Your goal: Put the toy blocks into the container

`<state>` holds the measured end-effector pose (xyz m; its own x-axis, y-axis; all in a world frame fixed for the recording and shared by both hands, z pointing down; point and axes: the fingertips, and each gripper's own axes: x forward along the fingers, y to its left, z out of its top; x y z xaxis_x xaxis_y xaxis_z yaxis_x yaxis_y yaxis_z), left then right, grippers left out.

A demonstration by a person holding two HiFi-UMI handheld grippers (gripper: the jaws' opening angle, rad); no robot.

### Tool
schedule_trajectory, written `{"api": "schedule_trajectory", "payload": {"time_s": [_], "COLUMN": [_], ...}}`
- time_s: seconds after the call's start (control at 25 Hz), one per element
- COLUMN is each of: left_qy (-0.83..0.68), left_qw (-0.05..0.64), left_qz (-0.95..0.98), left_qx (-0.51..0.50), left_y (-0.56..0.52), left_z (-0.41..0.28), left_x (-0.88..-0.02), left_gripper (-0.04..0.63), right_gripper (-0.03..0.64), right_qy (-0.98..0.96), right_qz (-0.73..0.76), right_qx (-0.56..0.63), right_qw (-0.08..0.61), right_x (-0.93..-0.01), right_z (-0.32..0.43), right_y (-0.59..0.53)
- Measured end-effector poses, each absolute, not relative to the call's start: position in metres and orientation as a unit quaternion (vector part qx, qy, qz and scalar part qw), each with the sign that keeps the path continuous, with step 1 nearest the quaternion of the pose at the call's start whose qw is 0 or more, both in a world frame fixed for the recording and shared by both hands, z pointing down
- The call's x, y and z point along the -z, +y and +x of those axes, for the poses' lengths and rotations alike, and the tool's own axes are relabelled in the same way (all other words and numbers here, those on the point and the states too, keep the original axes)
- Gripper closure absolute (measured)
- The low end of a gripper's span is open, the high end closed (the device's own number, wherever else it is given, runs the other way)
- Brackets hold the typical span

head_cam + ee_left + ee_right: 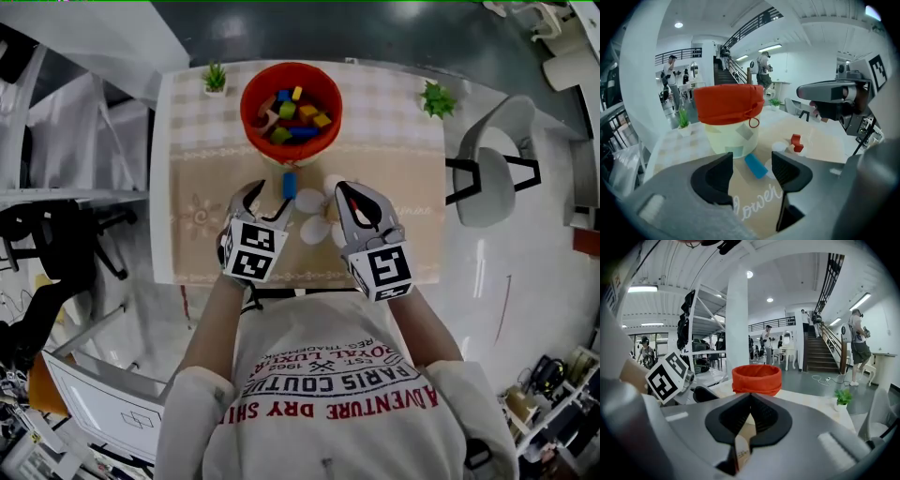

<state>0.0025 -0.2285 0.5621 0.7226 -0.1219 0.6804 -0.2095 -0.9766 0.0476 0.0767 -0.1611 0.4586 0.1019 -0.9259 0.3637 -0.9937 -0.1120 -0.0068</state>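
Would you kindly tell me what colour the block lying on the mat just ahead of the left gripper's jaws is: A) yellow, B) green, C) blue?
C: the left gripper view shows a blue block on the mat, framed between the open jaws of the left gripper, short of the container.

Head view overhead, gripper views low, sharing container (246, 112)

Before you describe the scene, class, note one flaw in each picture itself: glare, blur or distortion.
Head view: lamp glare on the glossy floor. Left gripper view: dark corners, foreground soft, bucket sharper. Right gripper view: black fisheye rim, ceiling lamp blown white.
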Motion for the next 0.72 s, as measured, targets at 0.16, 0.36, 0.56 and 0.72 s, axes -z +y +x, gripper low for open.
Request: {"api": "schedule_trajectory", "payload": {"time_s": [0.16,0.36,0.56,0.72], "left_qy": [-0.099,-0.118,-0.148,-0.159], "left_qw": [0.102,0.163,0.199,0.210], "left_qz": [0.917,0.899,0.880,0.866], "left_qx": [-0.372,-0.388,-0.405,-0.425], "left_y": [-0.223,-0.220,-0.227,-0.226], "left_z": [0.014,0.024,0.031,0.031], "left_x": [-0.587,-0.610,-0.629,-0.643], "left_gripper": [0.328,0.331,0.330,0.351], "right_gripper": [0.615,0.615,0.615,0.615], "right_qy": [-0.651,-0.647,-0.649,-0.651], "right_qz": [0.733,0.733,0.729,0.725], "right_qx": [-0.156,-0.166,-0.174,-0.180], "right_qw": [0.123,0.125,0.134,0.137], "right_x": [-0.474,-0.485,-0.493,-0.499], "right_z": [0.083,0.092,0.101,0.105], "right_y": [-0.157,-0.153,-0.154,-0.156]}}
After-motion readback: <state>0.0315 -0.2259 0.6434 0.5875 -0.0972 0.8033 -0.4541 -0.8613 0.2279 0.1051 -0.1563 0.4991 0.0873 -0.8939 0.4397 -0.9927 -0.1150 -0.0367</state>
